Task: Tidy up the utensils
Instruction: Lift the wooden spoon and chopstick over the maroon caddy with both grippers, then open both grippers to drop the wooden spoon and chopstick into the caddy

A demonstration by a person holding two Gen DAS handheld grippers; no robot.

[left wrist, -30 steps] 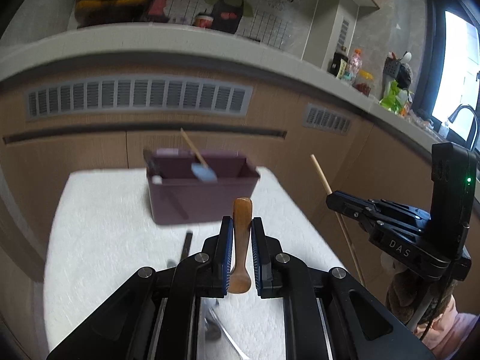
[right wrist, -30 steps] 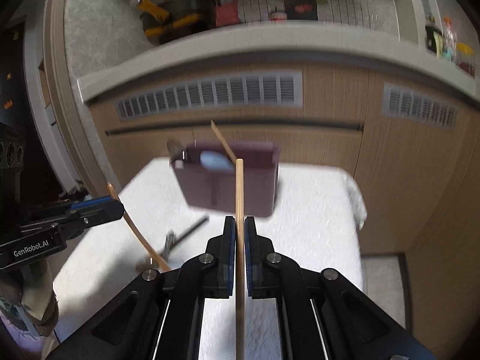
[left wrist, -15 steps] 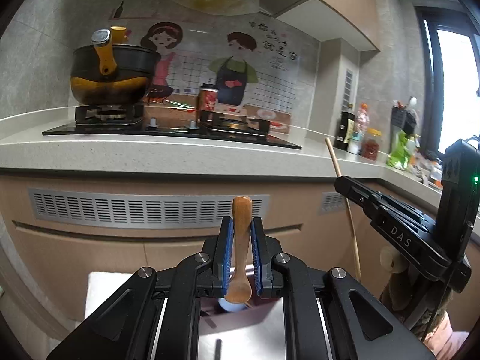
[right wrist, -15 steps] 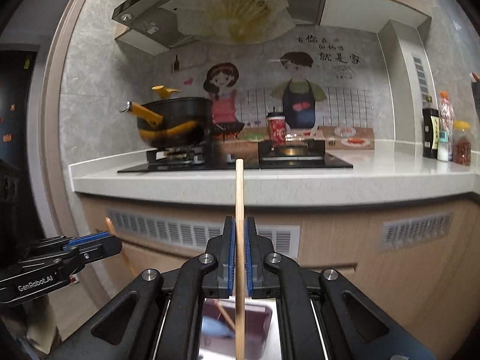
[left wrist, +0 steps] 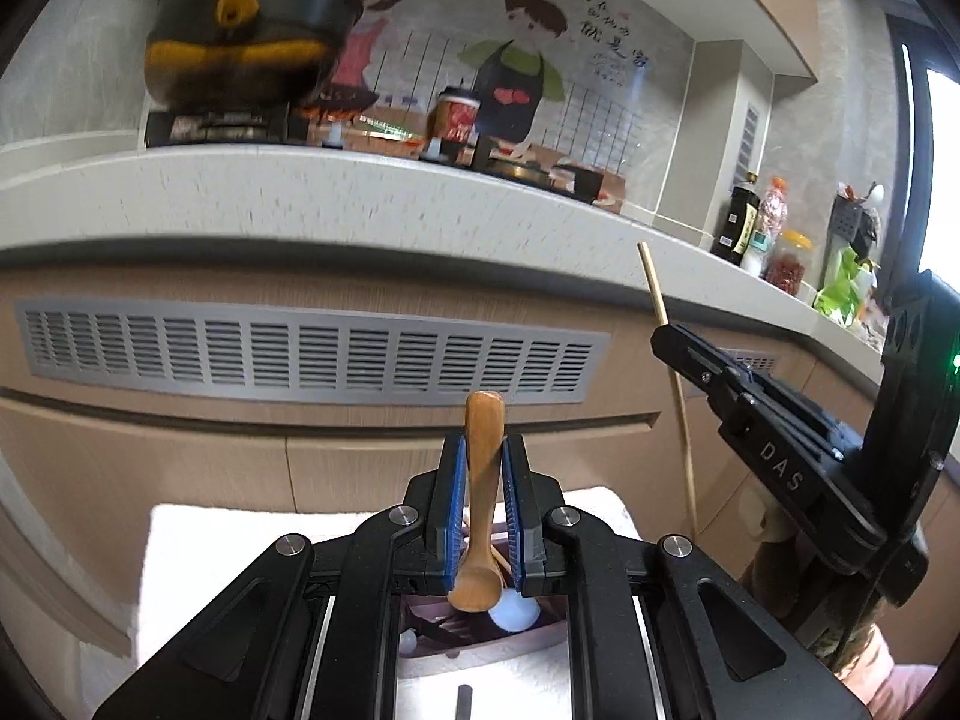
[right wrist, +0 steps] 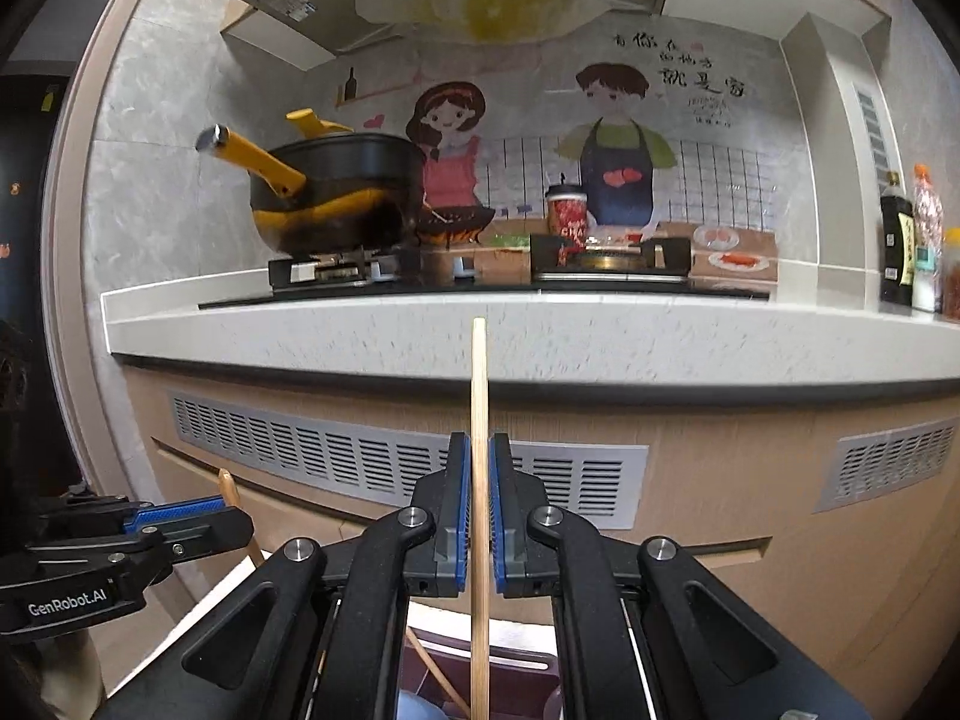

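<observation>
Your left gripper (left wrist: 485, 495) clamps the wooden spoon (left wrist: 480, 510), your right gripper (right wrist: 478, 504) the chopstick (right wrist: 479, 480), both above the purple bin (left wrist: 480, 636); the counter edge (left wrist: 360, 204) now sits higher than before.

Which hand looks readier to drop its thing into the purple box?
Probably left. The left tongs hold the wooden spoon bowl-down right above the purple box; the right tongs' chopstick looks close too.

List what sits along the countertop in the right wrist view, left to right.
Black pot with yellow handle → red cup → right-hand burner → dark sauce bottle. In the foreground the right gripper holds a chopstick upright, in line with the gap between pot and cup.
</observation>
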